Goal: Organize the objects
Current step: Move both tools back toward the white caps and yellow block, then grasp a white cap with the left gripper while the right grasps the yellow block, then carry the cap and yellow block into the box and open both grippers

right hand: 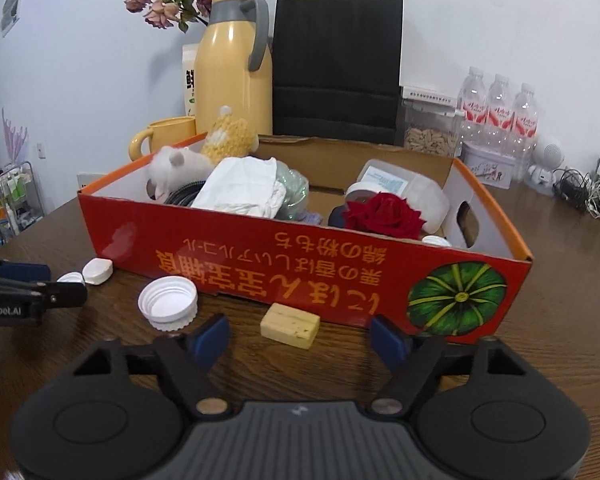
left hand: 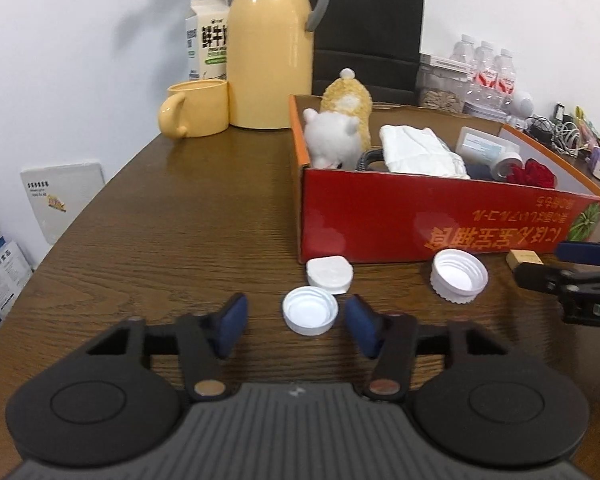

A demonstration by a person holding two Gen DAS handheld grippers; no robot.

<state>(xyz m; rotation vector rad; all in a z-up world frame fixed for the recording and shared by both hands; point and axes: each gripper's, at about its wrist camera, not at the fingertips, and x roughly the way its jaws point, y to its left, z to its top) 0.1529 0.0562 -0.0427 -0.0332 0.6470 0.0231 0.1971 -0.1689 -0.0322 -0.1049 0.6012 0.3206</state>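
A red cardboard box on the wooden table holds plush toys, a white cloth, a tape roll, a plastic container and a red rose. In front of it lie a small white cap, a white flip lid, a large white cap and a tan wooden block. My left gripper is open, its fingers either side of the small cap. My right gripper is open, the block between its fingertips.
A yellow thermos jug, a yellow mug, a milk carton and a black paper bag stand behind the box. Water bottles, a seed jar and cables sit at the right.
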